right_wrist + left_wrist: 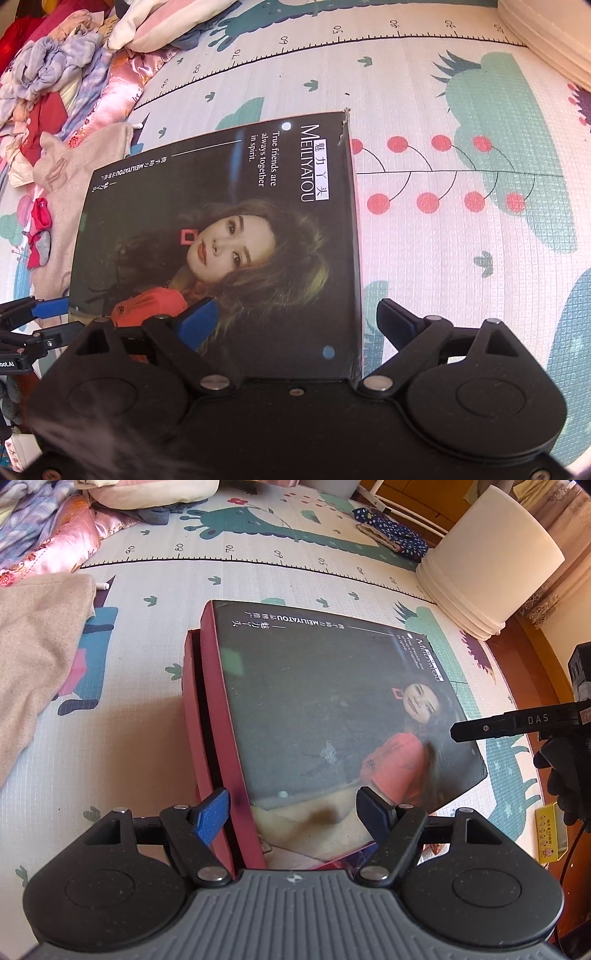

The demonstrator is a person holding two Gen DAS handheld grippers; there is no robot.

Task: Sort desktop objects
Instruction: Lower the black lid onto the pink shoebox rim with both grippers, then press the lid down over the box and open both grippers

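A black box lid (325, 709) printed with a woman's portrait and "MEILIYATOU" rests slightly askew on a red box base (194, 716) on the play mat. It also shows in the right wrist view (221, 229). My left gripper (293, 814) is open, its fingers straddling the lid's near edge. My right gripper (295, 325) is open, its fingers either side of the lid's near right corner. The right gripper's finger (491, 727) shows over the lid's right side in the left wrist view. The left gripper (40, 314) shows at the lid's left edge in the right wrist view.
A patterned play mat (147, 701) covers the surface. A beige cloth (37, 657) lies left of the box. A pile of clothes (55, 74) sits at the far left. A white tub (495, 561) stands at the back right. A dotted pouch (391, 531) lies behind.
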